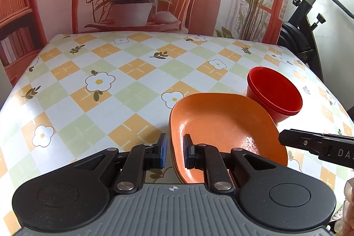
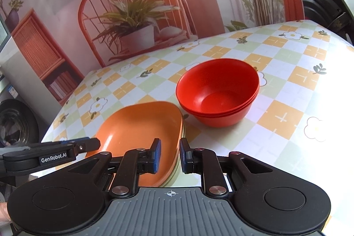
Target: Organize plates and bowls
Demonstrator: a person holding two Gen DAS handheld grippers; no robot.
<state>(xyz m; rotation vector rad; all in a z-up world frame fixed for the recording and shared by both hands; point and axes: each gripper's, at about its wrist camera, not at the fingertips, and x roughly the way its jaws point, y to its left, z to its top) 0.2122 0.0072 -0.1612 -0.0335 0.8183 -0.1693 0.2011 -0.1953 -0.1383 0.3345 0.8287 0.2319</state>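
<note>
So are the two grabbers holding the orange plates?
Each straddles a rim of the stacked orange plastic plates: left gripper on one side, right gripper opposite. Their jaws show gaps, so a firm hold cannot be told.

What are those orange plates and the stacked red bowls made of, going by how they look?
The orange plates look like moulded plastic or melamine: a uniform colour, thin rounded rims and a soft sheen, with a wet-looking glare patch in the left wrist view. The red bowls seem to be similar plastic, smooth and semi-glossy, thin-walled enough to nest tightly. Glazed ceramic cannot be ruled out from looks alone.
</note>
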